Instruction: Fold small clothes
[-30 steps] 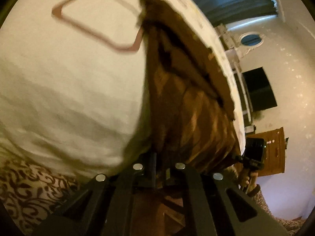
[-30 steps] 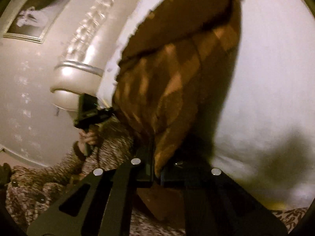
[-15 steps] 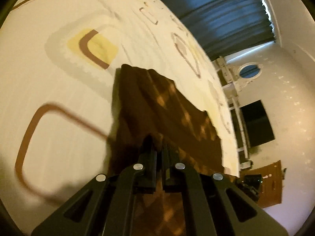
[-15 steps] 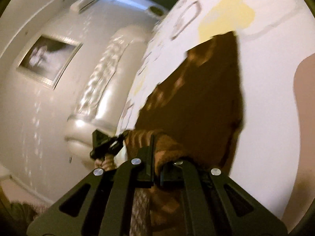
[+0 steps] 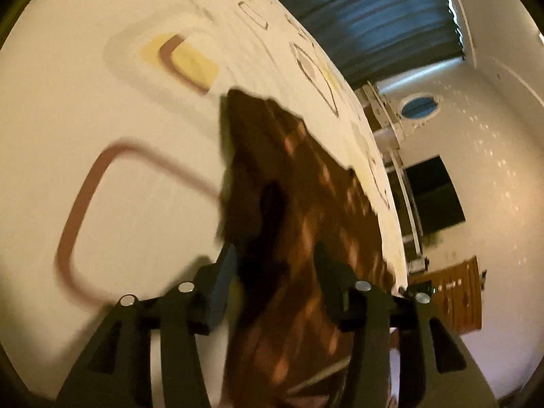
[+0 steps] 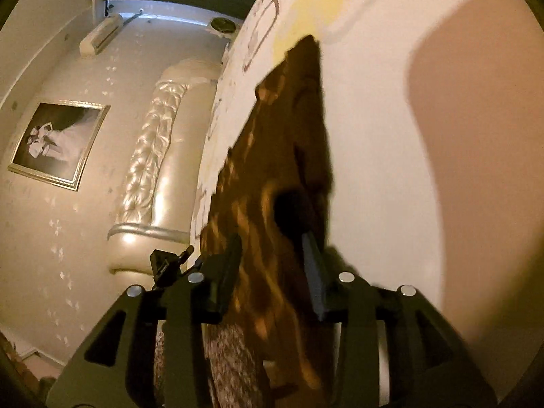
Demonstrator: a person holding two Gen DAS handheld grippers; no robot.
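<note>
A brown patterned garment (image 5: 306, 197) lies spread on a cream bedsheet (image 5: 119, 187) with brown and yellow shapes. My left gripper (image 5: 273, 258) is open, its fingers either side of the garment's near edge. In the right wrist view the same garment (image 6: 282, 156) lies along the bed's edge. My right gripper (image 6: 272, 248) is open too, its fingers straddling the near edge of the cloth. The right gripper shows small at the bed's edge in the left wrist view (image 5: 418, 289), and the left gripper shows small in the right wrist view (image 6: 166, 261).
A padded silver headboard (image 6: 153, 156) and a framed picture (image 6: 57, 142) are on the wall to the left. A dark curtain (image 5: 367, 17), a wall TV (image 5: 431, 193) and a wooden cabinet (image 5: 459, 295) lie beyond the bed. Leopard-print fabric (image 6: 234, 363) hangs below the right gripper.
Both grippers carried the garment's edge up over the bed and laid it down. Both were shut on the cloth half a second ago and are now open.
</note>
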